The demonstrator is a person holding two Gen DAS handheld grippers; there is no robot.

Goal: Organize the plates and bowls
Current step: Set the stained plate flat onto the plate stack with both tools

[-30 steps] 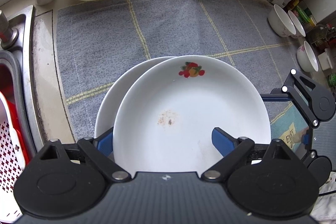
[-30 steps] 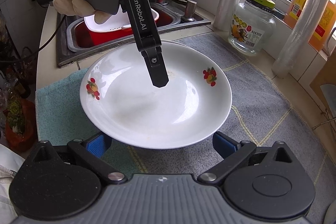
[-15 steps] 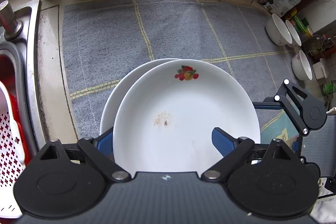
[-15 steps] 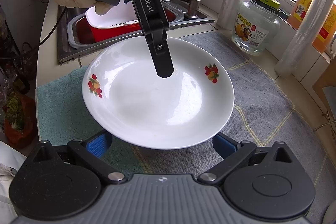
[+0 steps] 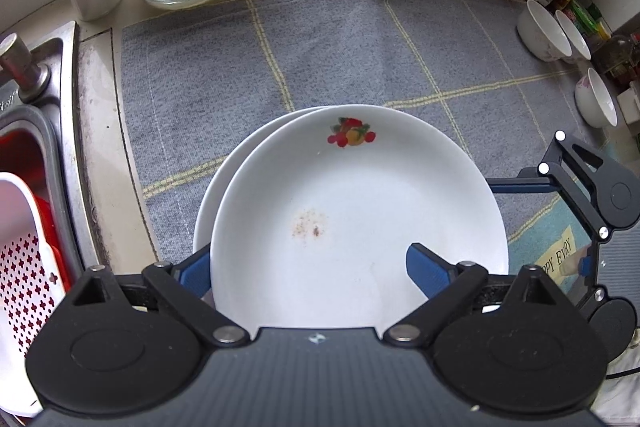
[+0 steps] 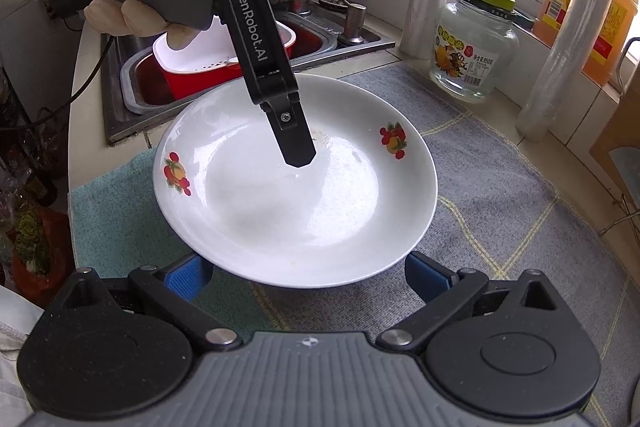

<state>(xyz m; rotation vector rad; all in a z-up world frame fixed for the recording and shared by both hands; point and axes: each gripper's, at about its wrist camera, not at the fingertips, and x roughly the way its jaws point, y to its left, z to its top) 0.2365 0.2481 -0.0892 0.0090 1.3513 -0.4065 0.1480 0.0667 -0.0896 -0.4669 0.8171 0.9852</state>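
Two stacked white fruit-print ceramic plates [image 5: 356,211] on grey checked towel [image 5: 328,47], upper offset right, its near rim between left gripper [image 5: 308,267] jaws now opening; right gripper [image 6: 308,273] apart, just beside

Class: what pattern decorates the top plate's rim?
The top plate is white with small red-and-yellow fruit motifs, clearest in the right wrist view.

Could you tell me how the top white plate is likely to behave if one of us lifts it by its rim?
The top plate looks like glazed ceramic, so probably stiff and breakable if dropped. Its glossy, shiny surface suggests the pads may slip. It rests off-centre on the lower plate, so it might slide or clink against that one when lifted.
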